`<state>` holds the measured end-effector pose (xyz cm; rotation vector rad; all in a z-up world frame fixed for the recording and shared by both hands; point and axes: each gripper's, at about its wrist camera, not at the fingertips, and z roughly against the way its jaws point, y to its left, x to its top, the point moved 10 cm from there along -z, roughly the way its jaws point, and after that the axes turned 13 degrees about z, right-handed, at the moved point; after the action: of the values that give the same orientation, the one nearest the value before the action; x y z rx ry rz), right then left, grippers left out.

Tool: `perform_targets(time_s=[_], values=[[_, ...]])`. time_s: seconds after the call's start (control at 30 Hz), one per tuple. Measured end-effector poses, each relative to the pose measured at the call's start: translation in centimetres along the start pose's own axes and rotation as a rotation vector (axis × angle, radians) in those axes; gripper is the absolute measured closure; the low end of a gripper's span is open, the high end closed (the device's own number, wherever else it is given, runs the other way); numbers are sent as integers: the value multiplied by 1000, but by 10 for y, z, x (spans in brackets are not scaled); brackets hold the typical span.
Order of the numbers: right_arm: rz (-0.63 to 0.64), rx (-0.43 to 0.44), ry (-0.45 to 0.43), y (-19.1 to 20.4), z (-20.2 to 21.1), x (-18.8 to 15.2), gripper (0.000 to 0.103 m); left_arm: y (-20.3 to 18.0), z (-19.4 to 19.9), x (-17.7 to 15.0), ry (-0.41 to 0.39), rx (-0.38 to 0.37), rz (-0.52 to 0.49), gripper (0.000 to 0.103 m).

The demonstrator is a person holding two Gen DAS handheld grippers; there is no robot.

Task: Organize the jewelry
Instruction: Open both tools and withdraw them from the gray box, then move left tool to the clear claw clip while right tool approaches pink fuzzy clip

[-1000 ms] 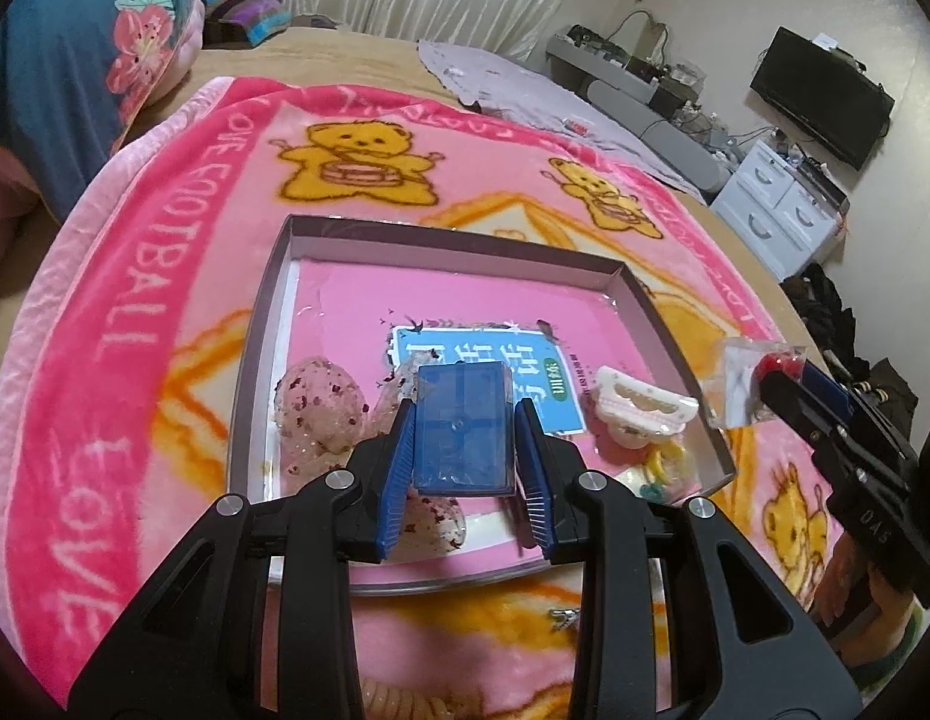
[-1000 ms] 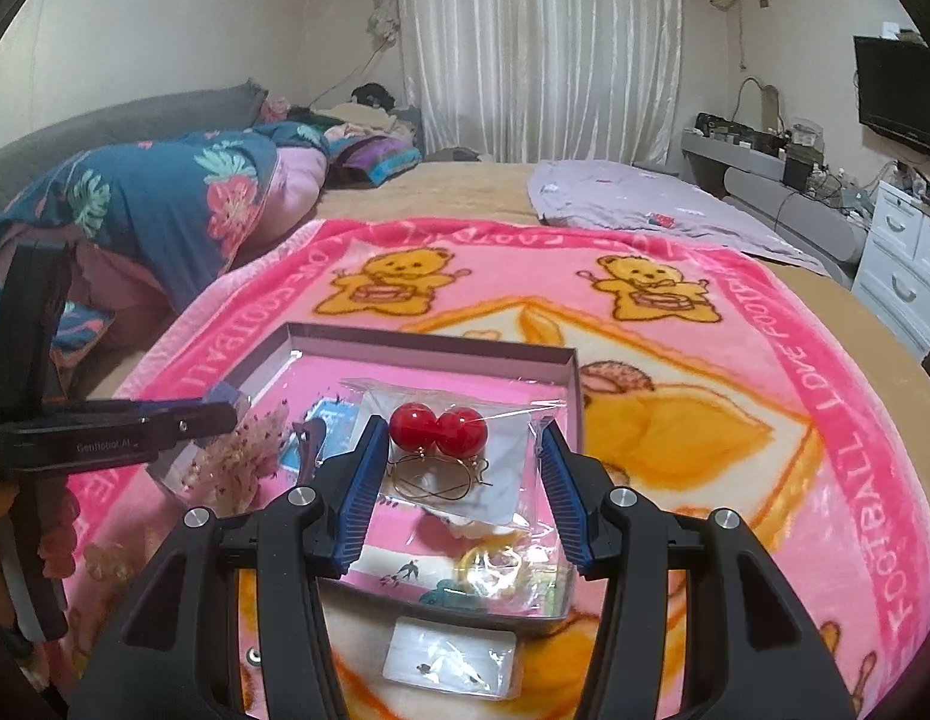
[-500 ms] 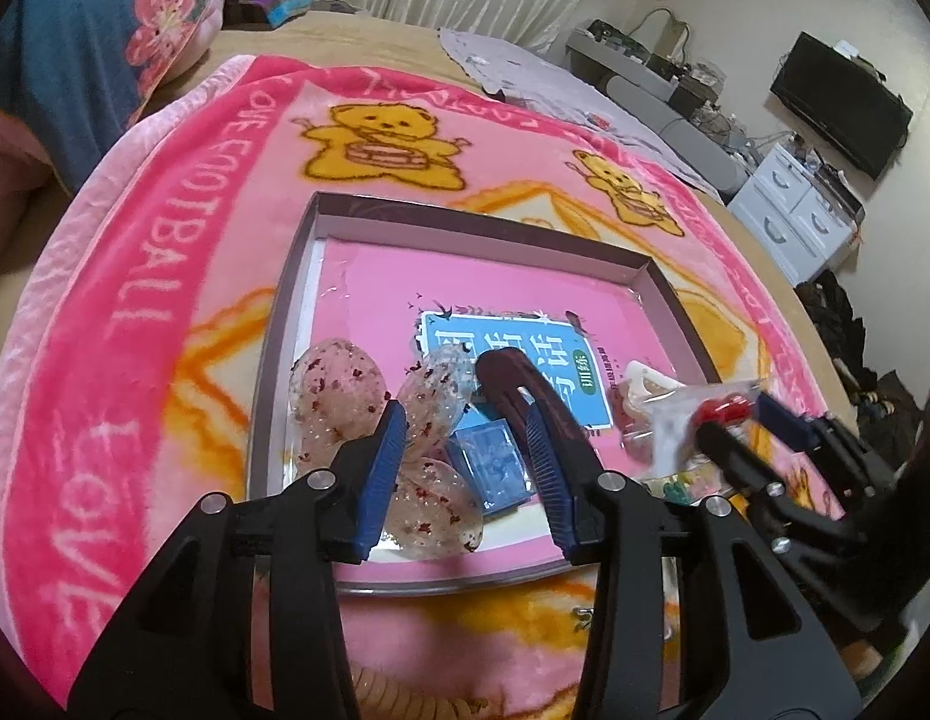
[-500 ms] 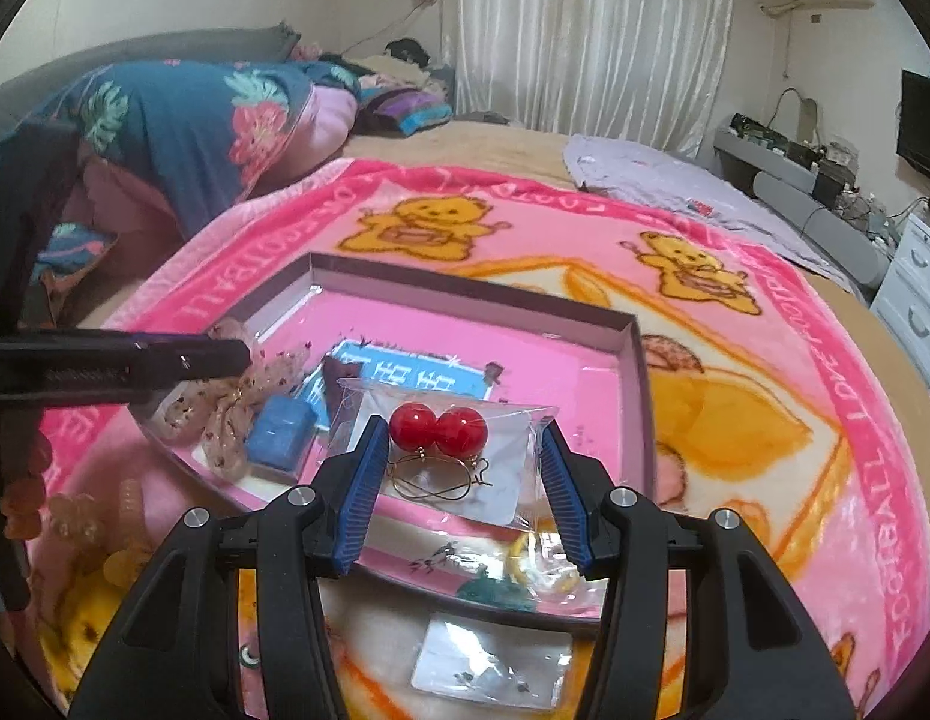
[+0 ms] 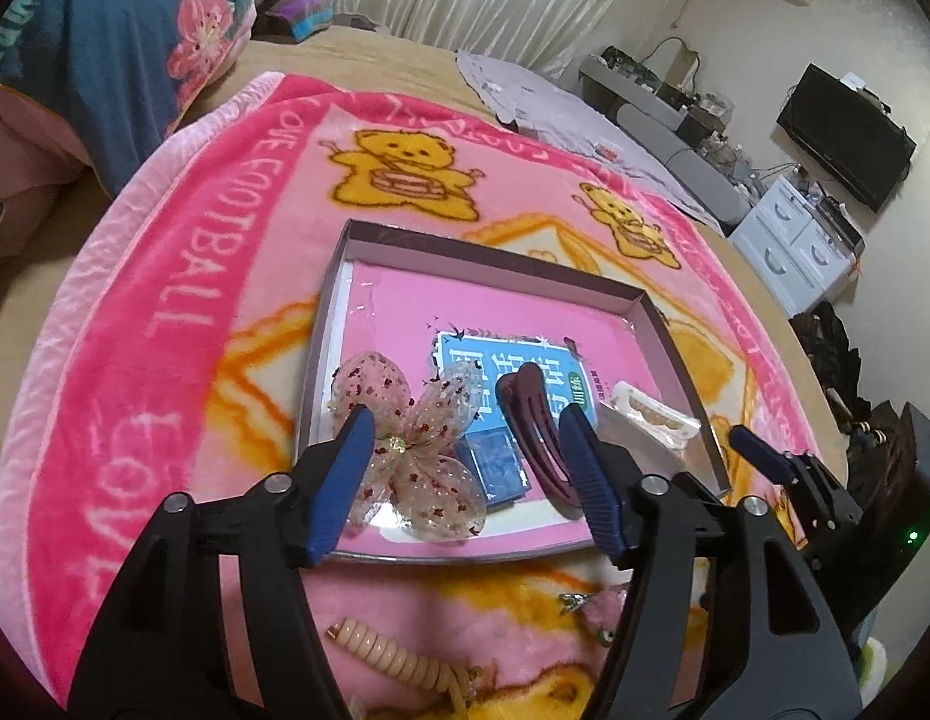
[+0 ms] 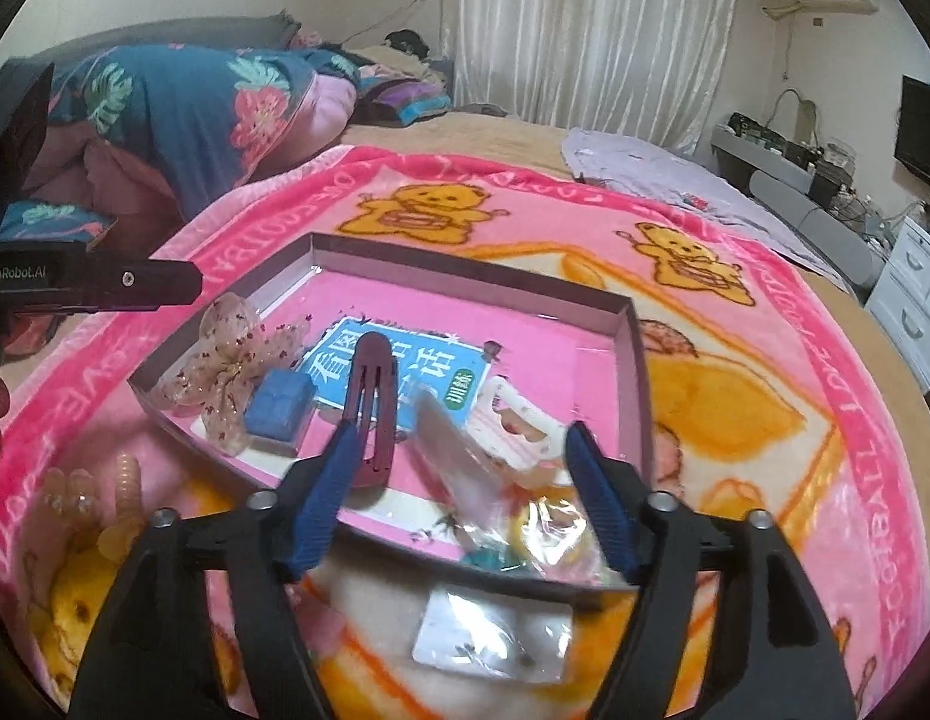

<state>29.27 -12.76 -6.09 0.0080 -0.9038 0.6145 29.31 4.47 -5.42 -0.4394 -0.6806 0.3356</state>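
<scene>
A grey-rimmed tray (image 5: pixel 495 258) (image 6: pixel 465 267) with a pink floor lies on the pink blanket. In it are a sheer speckled bow (image 5: pixel 411 456) (image 6: pixel 225 372), a small blue box (image 5: pixel 495 462) (image 6: pixel 279 408), a maroon hair clip (image 5: pixel 531 426) (image 6: pixel 372 414) and a white card of pieces (image 5: pixel 651 414) (image 6: pixel 519 420). My left gripper (image 5: pixel 465 420) hovers over the tray's near edge, its jaws opening, nothing pressed between them. My right gripper (image 6: pixel 459 438) is also opening; a blurred clear bag (image 6: pixel 459 468) lies loose between its fingers, touching neither pad.
On the blanket outside the tray lie a beige coil hair tie (image 5: pixel 393 654) (image 6: pixel 126 480), a clear packet (image 6: pixel 495 636) and a small earring (image 5: pixel 576 600). Crinkled bags with yellow pieces (image 6: pixel 549 534) fill the tray's near corner. A quilt (image 6: pixel 183 108) is piled far left.
The left gripper let go of the blue box, which now lies in the tray by the bow. The right gripper opened and the bag with the red earrings dropped out of its grip.
</scene>
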Motion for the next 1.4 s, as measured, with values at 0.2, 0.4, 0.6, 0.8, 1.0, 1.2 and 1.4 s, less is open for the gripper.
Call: perform_targets(time_s=[0.2,0.4,0.6,0.8,1.0,1.2,1.4], values=[[-48,-44,-66,-21,37,3,10,-11,17,1,-24,-14,-18,37],[-100,-61,-129,-42,73,9,6,-18,41,2,-58,-29,-13,23],[-140,-51,-148,-52,94,7,6,-23,68,5,-93,-48,-4,11],[-147,-53,-161,-54,111,4,6,-21,91,5,-141,-17,-15,10],[-146,-47,-172,-52,124,1,6,-16,106,-1,-165,-5,-11,10],[-137,-40,-191,-46,138,2,6,-12,118,-13,-179,4,-7,10],[-121,-31,-209,-39,151,2,6,-7,130,-23,-193,16,-7,10]])
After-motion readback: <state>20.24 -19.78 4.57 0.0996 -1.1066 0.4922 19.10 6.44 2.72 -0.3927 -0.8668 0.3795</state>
